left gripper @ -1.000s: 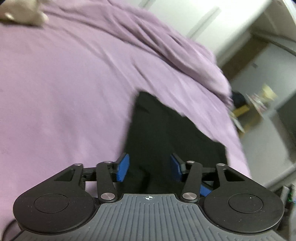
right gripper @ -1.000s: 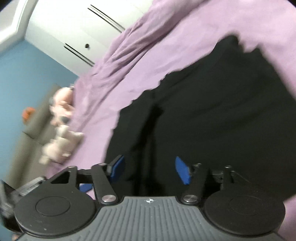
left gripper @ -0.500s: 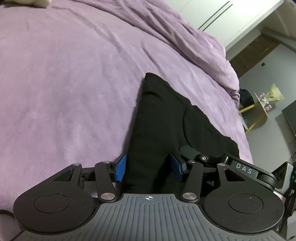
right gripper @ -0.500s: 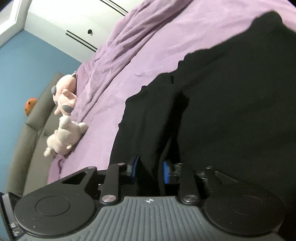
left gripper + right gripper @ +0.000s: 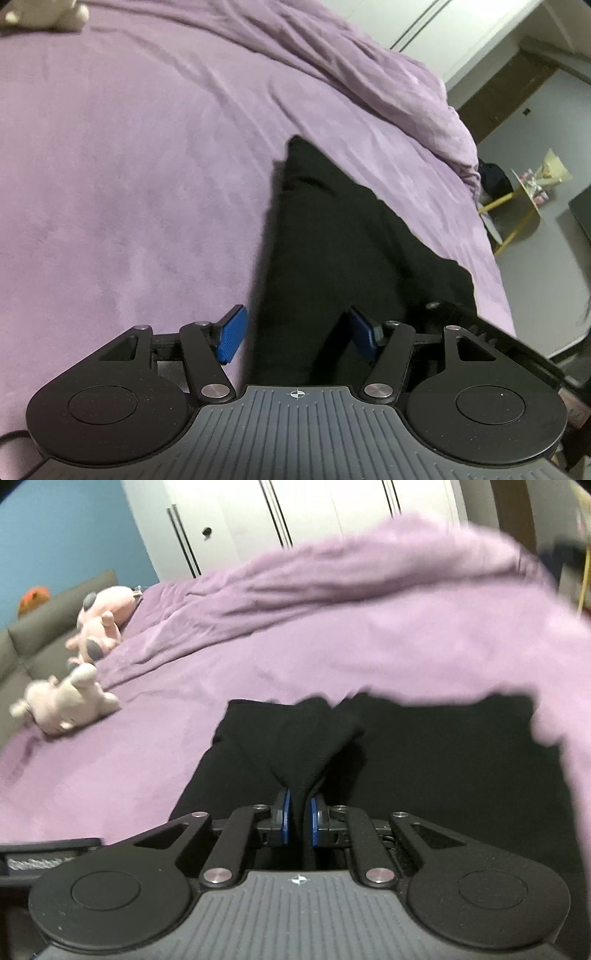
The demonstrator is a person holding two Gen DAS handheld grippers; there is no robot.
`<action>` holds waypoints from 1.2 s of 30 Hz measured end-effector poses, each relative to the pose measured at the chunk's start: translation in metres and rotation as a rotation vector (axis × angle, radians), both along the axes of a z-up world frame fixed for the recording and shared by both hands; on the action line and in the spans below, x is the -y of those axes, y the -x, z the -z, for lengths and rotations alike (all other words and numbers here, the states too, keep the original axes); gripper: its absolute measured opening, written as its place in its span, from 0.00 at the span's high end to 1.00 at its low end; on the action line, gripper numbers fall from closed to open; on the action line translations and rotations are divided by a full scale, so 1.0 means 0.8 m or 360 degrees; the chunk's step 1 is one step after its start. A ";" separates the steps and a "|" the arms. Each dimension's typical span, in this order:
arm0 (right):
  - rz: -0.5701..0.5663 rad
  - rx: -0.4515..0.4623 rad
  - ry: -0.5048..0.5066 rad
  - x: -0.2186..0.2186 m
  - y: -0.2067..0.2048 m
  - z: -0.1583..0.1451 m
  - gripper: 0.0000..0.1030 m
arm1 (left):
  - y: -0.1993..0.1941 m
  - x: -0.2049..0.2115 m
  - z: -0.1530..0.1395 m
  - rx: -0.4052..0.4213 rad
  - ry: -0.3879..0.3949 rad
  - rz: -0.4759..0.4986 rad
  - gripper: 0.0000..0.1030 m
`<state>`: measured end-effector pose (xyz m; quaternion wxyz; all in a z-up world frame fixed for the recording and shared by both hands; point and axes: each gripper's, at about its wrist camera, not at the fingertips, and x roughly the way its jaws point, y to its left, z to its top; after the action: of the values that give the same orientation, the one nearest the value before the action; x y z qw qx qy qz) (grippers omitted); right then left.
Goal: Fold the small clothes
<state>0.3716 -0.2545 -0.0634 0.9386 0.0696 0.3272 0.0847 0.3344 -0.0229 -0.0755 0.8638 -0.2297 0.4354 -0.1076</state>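
Across both wrist views spreads a purple bedspread (image 5: 129, 177), smooth in the near part and bunched into folds toward 1 o'clock of the left view. White wardrobe doors (image 5: 295, 513) close the room behind it, with a blue wall (image 5: 74, 524) at 10 o'clock of the right view. Pink plush toys (image 5: 99, 624) and a paler one (image 5: 62, 705) lie at 9 to 10 o'clock there, against a grey headboard (image 5: 33, 642). At 3 o'clock of the left view stands a small yellow-legged side table (image 5: 517, 210) on a grey floor.

The black garment (image 5: 332, 251) lies on the bedspread, running from the centre of the left view down toward 5 o'clock.

Compared with a second ago, the right view has rolled to level and risen, so the wardrobe now sits at 12 o'clock. The right gripper (image 5: 299, 816) has just been closing; a peak of the garment is now pinched between its blue pads (image 5: 284, 816) and pulled up into a tent. The left gripper (image 5: 297, 334) has just been opening a little further, and the garment's edge lies between its pads without either pressing on it, as far as the blur allows.

Both grippers point downward at a slant over the cloth. At 4 o'clock of the left view a dark shape, probably the right gripper's body, sits just beside the left one.
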 end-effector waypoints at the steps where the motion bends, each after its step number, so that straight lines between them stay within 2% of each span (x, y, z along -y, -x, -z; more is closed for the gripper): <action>1: 0.0018 0.0033 0.0092 0.004 0.007 -0.003 0.91 | 0.004 0.004 -0.004 0.0027 -0.0043 0.0017 0.37; 2: 0.0046 0.0055 0.0185 0.013 0.013 -0.003 0.91 | 0.007 0.009 -0.007 0.0055 -0.0084 0.0034 0.37; 4: 0.0088 0.0019 0.0231 0.035 0.017 0.004 0.90 | 0.008 0.021 -0.005 0.0065 -0.0101 0.0082 0.37; 8: 0.0158 -0.0105 0.0116 0.078 0.020 0.029 0.87 | 0.002 0.054 0.015 -0.0029 0.0035 0.0241 0.38; 10: 0.0160 -0.0125 -0.0022 0.095 0.024 0.036 0.80 | 0.002 0.064 0.024 -0.0070 0.0067 0.0254 0.37; 12: 0.0160 -0.0158 -0.0242 0.116 0.024 0.041 0.63 | 0.006 0.063 0.023 -0.0046 0.0085 0.0261 0.37; 13: 0.0162 -0.0191 -0.0352 0.124 0.020 0.044 0.46 | 0.008 0.060 0.021 -0.0036 0.0091 0.0270 0.37; 14: 0.0160 -0.0217 -0.0506 0.135 0.016 0.050 0.39 | 0.010 0.059 0.020 -0.0033 0.0088 0.0270 0.37; 15: 0.0174 -0.0222 -0.0617 0.143 0.013 0.054 0.40 | 0.011 0.057 0.019 -0.0036 0.0080 0.0259 0.37; 16: 0.0192 -0.0233 -0.0658 0.144 0.010 0.056 0.42 | 0.011 0.055 0.018 -0.0041 0.0074 0.0244 0.37; 18: 0.0210 -0.0259 -0.0628 0.135 0.001 0.055 0.64 | 0.013 0.052 0.017 -0.0044 0.0067 0.0216 0.37; 19: 0.0192 -0.0271 -0.0562 0.125 -0.003 0.052 0.85 | 0.013 0.053 0.016 -0.0047 0.0058 0.0209 0.37; 20: 0.0174 -0.0258 -0.0444 0.114 -0.006 0.046 0.90 | 0.012 0.056 0.014 -0.0051 0.0045 0.0207 0.37; 22: 0.0158 -0.0140 -0.0139 0.092 0.001 0.025 0.91 | 0.016 0.060 0.010 -0.0046 -0.0002 0.0214 0.37; 25: 0.0248 0.0057 0.0255 0.077 0.022 -0.003 0.91 | 0.024 0.070 0.003 0.0004 -0.0087 0.0261 0.37; 26: 0.0294 0.0069 0.0364 0.077 0.026 -0.003 0.91 | 0.027 0.073 0.001 0.0015 -0.0121 0.0282 0.37; 28: 0.0354 0.0016 0.0464 0.087 0.025 0.009 0.90 | 0.034 0.078 -0.001 0.0042 -0.0156 0.0326 0.36; 31: 0.0345 -0.0125 0.0387 0.106 0.023 0.031 0.88 | 0.045 0.084 0.004 0.0039 -0.0197 0.0368 0.36; 33: 0.0366 -0.0108 0.0212 0.123 0.040 0.023 0.82 | 0.051 0.085 0.007 0.0024 -0.0220 0.0387 0.36; 34: 0.0395 -0.0108 0.0118 0.133 0.050 0.017 0.70 | 0.055 0.084 0.007 0.0024 -0.0226 0.0395 0.36; 35: 0.0421 -0.0112 0.0001 0.145 0.062 0.014 0.52 | 0.058 0.083 0.007 0.0028 -0.0230 0.0405 0.36; 36: 0.0425 -0.0109 -0.0141 0.158 0.079 0.013 0.46 | 0.061 0.083 0.007 0.0031 -0.0238 0.0415 0.36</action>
<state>0.3088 -0.3810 -0.0741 0.9258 0.1566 0.3428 -0.0291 0.2855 -0.0889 -0.0811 0.8613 -0.1051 0.4600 -0.1885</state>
